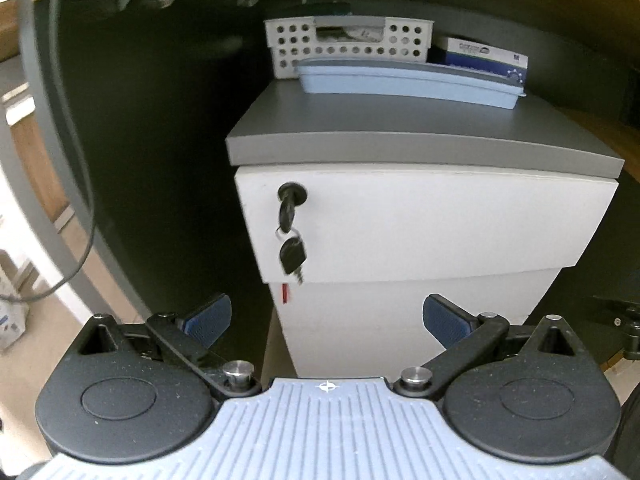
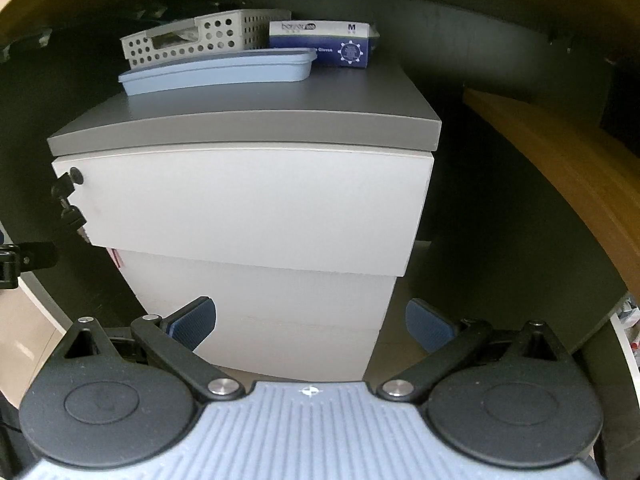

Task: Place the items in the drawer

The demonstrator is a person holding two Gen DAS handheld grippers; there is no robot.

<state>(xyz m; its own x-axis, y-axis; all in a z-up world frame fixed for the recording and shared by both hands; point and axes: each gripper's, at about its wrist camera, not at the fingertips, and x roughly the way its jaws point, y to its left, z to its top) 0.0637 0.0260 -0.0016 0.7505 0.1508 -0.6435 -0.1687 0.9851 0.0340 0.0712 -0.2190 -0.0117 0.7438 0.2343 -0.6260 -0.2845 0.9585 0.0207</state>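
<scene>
Both grippers, left gripper (image 1: 327,316) and right gripper (image 2: 311,320), hang empty with jaws spread before the shut top drawer (image 2: 248,204) (key (image 1: 289,208) at its left), while tray (image 2: 216,70), basket (image 2: 200,38) and glove box (image 2: 320,42) rest on the cabinet top (image 2: 280,108), so whether filling comes next or is over cannot be told.

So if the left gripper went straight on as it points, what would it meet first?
Most likely the cabinet's lower drawer front, below the top drawer; the open left gripper is empty. Depth is uncertain.
</scene>
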